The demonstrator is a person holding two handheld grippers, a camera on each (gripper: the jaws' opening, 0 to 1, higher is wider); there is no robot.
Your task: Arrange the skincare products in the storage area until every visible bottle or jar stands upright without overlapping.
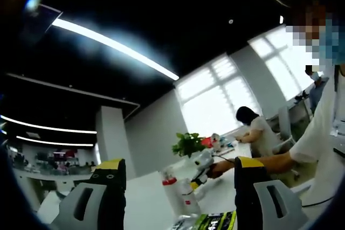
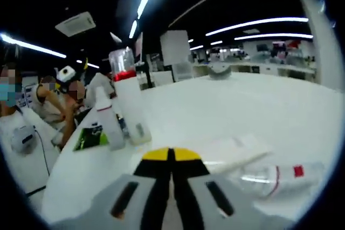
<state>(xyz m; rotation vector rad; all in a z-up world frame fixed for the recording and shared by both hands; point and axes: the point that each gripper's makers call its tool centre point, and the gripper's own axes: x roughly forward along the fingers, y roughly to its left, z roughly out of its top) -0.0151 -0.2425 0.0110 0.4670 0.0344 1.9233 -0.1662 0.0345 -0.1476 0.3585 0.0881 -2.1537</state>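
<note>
The left gripper (image 1: 175, 187) stood wide open and empty. Between its jaws, farther off on the white counter (image 1: 145, 197), two white bottles (image 1: 178, 195) stood upright. The right gripper (image 2: 171, 157) was closed on nothing. A clear bottle (image 2: 280, 177) lay on its side just right of it; a tall bottle (image 2: 129, 109) and a small bottle (image 2: 108, 122) stood ahead-left near the counter's edge. Open counter stretched beyond.

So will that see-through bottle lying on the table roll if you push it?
Probably. The clear plastic bottle with red markings lies on its side on the smooth white table and looks rounded, so it may roll. It seems light, likely sliding too.
</note>
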